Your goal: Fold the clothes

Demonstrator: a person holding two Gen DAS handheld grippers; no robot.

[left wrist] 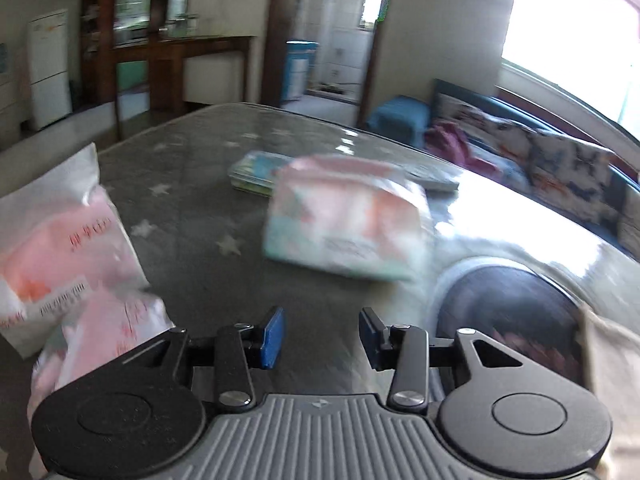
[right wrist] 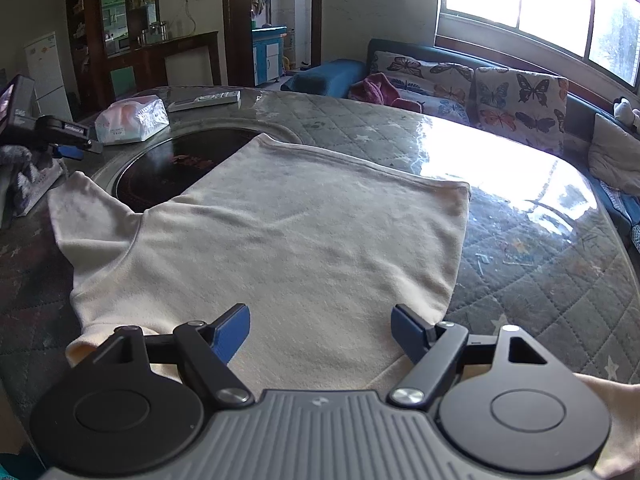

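A cream shirt [right wrist: 288, 240] lies spread flat on the round table, one sleeve [right wrist: 88, 216] reaching left. My right gripper [right wrist: 320, 332] is open and empty just above the shirt's near part. My left gripper [left wrist: 322, 336] is open and empty over the bare table top, left of the shirt; only a cream edge of the shirt [left wrist: 612, 364] shows at the right of the left wrist view, which is blurred. The left gripper also shows at the far left of the right wrist view [right wrist: 70, 148].
The table [right wrist: 540, 280] has a grey star-print quilt under glass and a dark round inset [right wrist: 176, 164]. A tissue pack [left wrist: 344, 216], a flat box [left wrist: 252, 176] and pink packets [left wrist: 68, 252] lie on it. A sofa with butterfly cushions [right wrist: 516, 100] stands behind, under the window.
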